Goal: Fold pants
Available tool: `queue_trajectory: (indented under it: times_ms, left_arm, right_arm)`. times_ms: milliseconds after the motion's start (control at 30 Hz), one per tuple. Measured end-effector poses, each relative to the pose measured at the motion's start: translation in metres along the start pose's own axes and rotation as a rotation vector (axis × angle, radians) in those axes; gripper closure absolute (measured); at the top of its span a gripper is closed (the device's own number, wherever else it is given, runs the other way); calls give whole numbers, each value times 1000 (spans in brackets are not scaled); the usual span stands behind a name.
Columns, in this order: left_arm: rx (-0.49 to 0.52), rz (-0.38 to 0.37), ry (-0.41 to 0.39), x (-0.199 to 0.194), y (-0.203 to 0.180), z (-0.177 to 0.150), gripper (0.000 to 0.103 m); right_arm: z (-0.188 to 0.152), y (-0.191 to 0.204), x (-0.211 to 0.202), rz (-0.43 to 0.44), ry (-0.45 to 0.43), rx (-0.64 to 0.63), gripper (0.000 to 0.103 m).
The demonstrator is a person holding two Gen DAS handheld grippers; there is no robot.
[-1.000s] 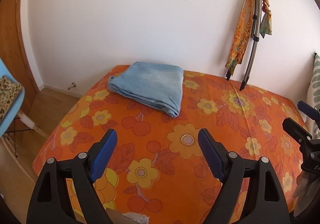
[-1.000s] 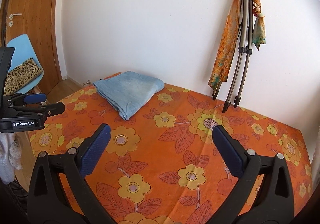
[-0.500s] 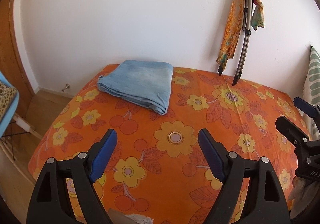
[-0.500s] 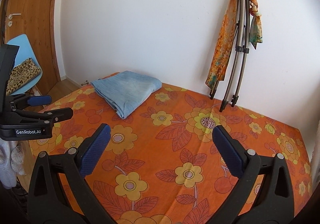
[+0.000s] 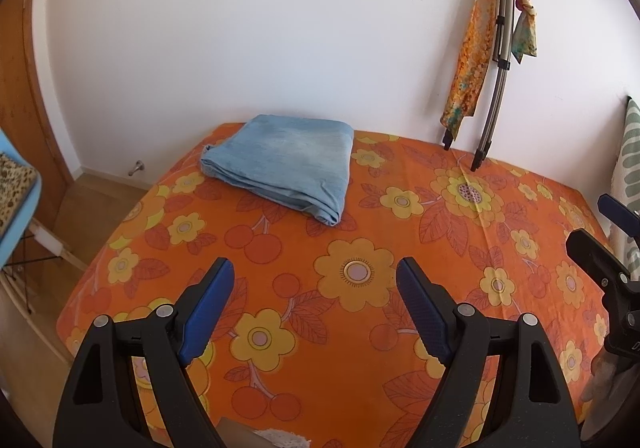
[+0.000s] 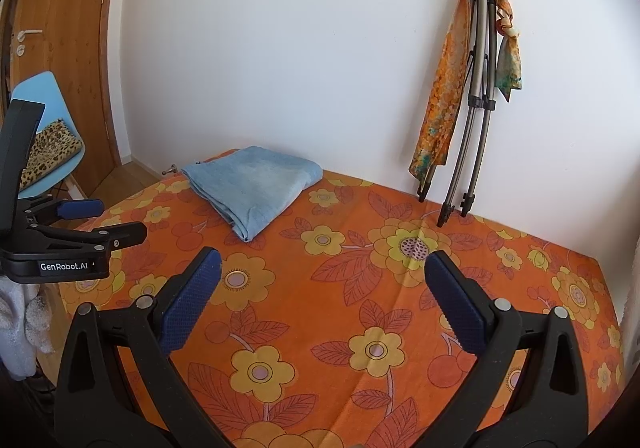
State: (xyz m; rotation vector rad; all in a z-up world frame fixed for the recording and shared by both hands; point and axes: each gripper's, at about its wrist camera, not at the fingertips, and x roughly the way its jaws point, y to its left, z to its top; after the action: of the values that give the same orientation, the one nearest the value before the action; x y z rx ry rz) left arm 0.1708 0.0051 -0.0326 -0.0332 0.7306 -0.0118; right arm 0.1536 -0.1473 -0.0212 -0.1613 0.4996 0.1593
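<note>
Jaws of left gripper [image 5: 314, 280] apart, nothing between them; same for right gripper [image 6: 322, 270], spread wide over the orange flowered cloth [image 5: 360, 272] on the bench. Both held above the near part of the bench, pointing toward the far wall, well apart from the task's thing.

Folded pants [image 5: 284, 166], light blue denim, lying flat as a neat stack at the far left corner of the bench, folded edge toward the near side. Seen from the right wrist [image 6: 254, 184] at the same corner, near the wall.

Left wrist view only: striped green-and-white fabric [image 5: 630, 152] at the far right edge, and right gripper entering from the right edge. Right wrist view only: wooden door [image 6: 60, 48] with handle, blue chair [image 6: 44, 96] carrying a leopard-print pouch [image 6: 50, 156], and left gripper at the left edge, side on, marked GenRobot.AI, pads parted.

Both views: folded tripod [image 6: 476, 96] leaning on the white wall at the far right, feet on the cloth, orange patterned scarf [image 6: 444, 96] draped over it.

No containers noted.
</note>
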Motion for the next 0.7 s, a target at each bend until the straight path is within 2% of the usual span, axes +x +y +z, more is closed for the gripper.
queue_trajectory:
  times_ms: [700]
  left_arm:
    - [8,3,-17,-5,-4,1,20]
  right_arm:
    - [0,2,-1,-4,2,0,0]
